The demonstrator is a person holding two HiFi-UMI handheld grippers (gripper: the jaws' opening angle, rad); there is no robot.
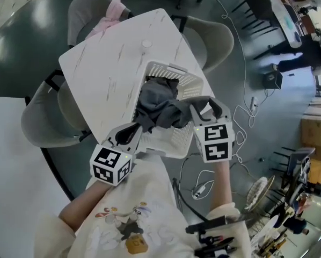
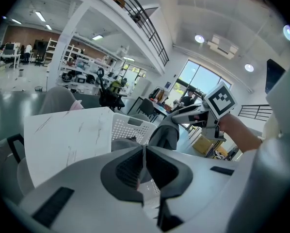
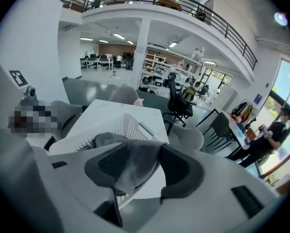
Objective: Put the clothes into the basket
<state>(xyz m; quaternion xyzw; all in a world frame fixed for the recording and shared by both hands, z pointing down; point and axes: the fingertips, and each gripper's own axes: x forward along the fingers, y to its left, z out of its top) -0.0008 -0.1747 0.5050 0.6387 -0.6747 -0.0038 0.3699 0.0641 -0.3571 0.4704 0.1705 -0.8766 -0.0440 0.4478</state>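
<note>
A dark grey garment (image 1: 158,109) hangs over the white perforated basket (image 1: 174,70), which stands on the near right corner of the white table (image 1: 107,69). Part of the cloth lies bunched inside the basket. My left gripper (image 1: 136,129) is shut on the garment's near left edge, just above the basket's front rim. My right gripper (image 1: 202,107) is shut on its right end, beside the basket's right wall. In the right gripper view a fold of the grey garment (image 3: 135,166) fills the gap between the pads. In the left gripper view the pads (image 2: 130,164) meet on a thin edge of cloth.
A pink garment (image 1: 113,12) lies on the grey chair (image 1: 88,9) at the table's far side. More grey chairs (image 1: 45,120) ring the table. A small round object (image 1: 145,43) sits on the tabletop. White cables (image 1: 241,112) trail over the floor at right.
</note>
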